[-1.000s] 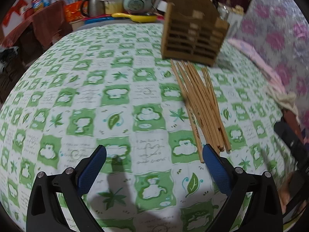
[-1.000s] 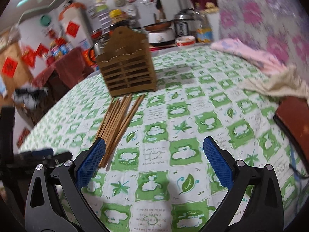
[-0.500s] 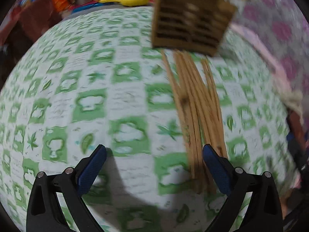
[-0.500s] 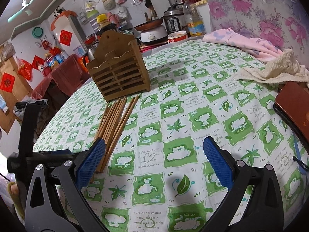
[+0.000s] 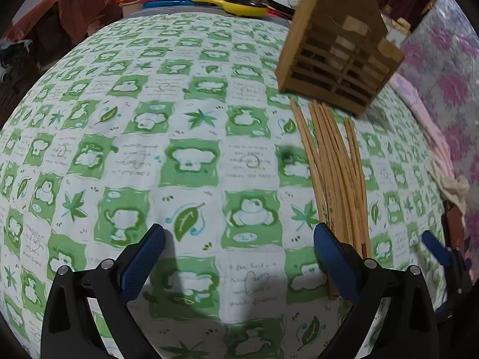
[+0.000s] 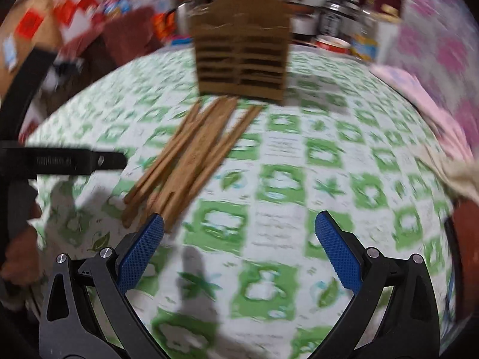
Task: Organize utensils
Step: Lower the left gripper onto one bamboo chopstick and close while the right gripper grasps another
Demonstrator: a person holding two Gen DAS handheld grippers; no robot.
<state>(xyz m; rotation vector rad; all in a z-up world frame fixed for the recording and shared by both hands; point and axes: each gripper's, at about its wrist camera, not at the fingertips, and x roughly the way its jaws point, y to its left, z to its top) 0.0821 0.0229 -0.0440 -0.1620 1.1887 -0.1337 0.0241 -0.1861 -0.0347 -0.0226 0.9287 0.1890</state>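
Several wooden chopsticks (image 5: 335, 173) lie in a loose bundle on the green-and-white tablecloth, their far ends near a slatted wooden utensil holder (image 5: 338, 48). My left gripper (image 5: 239, 251) is open and empty, low over the cloth, its right finger beside the bundle's near ends. In the blurred right wrist view the chopsticks (image 6: 191, 161) and holder (image 6: 242, 56) lie ahead. My right gripper (image 6: 239, 239) is open and empty, its left finger by the bundle's near ends. The left gripper's black frame (image 6: 66, 161) shows at left.
Pots, a kettle and a yellow pan (image 5: 230, 3) crowd the table's far edge. A pink cloth (image 6: 419, 95) and a beige rag (image 5: 455, 185) lie at the right. A dark reddish object (image 5: 455, 230) sits by the right edge.
The left gripper has drawn back and shifted, so the holder and chopsticks sit further right. The right gripper has swung left toward the chopsticks and holder, blurring its view.
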